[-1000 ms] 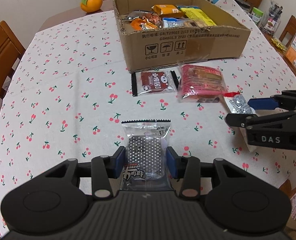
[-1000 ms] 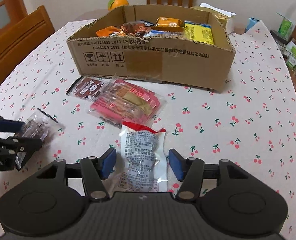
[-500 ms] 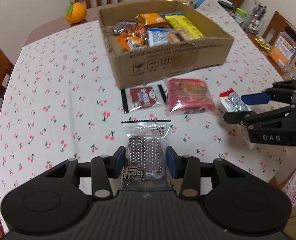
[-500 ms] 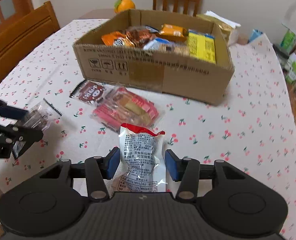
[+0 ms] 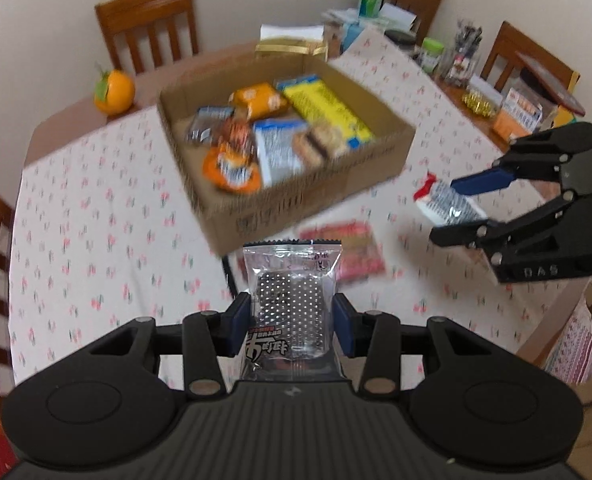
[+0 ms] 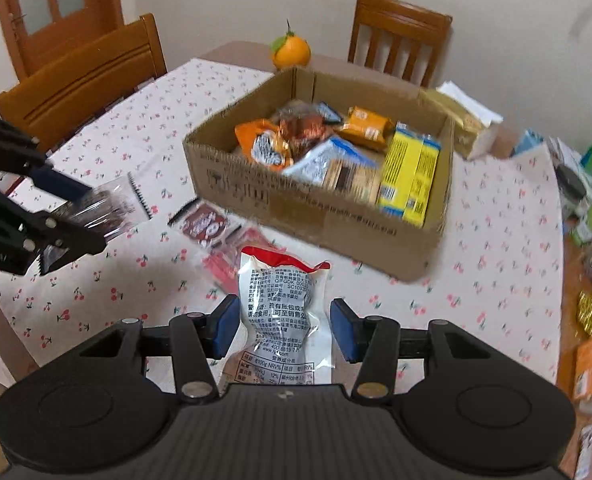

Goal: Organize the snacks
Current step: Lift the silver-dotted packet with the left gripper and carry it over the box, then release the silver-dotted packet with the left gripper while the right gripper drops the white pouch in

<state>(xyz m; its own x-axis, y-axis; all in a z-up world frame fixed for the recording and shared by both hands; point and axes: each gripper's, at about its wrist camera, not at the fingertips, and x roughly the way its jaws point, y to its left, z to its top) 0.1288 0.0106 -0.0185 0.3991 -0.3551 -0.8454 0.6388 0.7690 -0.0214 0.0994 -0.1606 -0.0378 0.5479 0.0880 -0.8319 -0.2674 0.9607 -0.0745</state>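
Note:
My left gripper [image 5: 292, 322] is shut on a clear packet with a dark dotted snack [image 5: 290, 300] and holds it above the table. My right gripper [image 6: 284, 328] is shut on a grey and white pouch with a red top [image 6: 282, 312], also held in the air. The right gripper also shows in the left wrist view [image 5: 471, 206], and the left one in the right wrist view [image 6: 76, 220]. An open cardboard box [image 5: 307, 196] [image 6: 315, 216] with several snacks stands ahead of both. A red packet [image 5: 351, 248] and a dark red packet [image 6: 206, 226] lie on the cloth before the box.
An orange [image 5: 114, 90] [image 6: 290, 52] sits behind the box. Wooden chairs [image 6: 80, 84] stand around the table. Jars, boxes and small items [image 5: 495, 92] crowd the table's right side. The table's right edge [image 5: 551, 324] is close to the right gripper.
Both grippers have lifted their packets higher off the table and moved toward the box. The view looks down into the box more steeply now.

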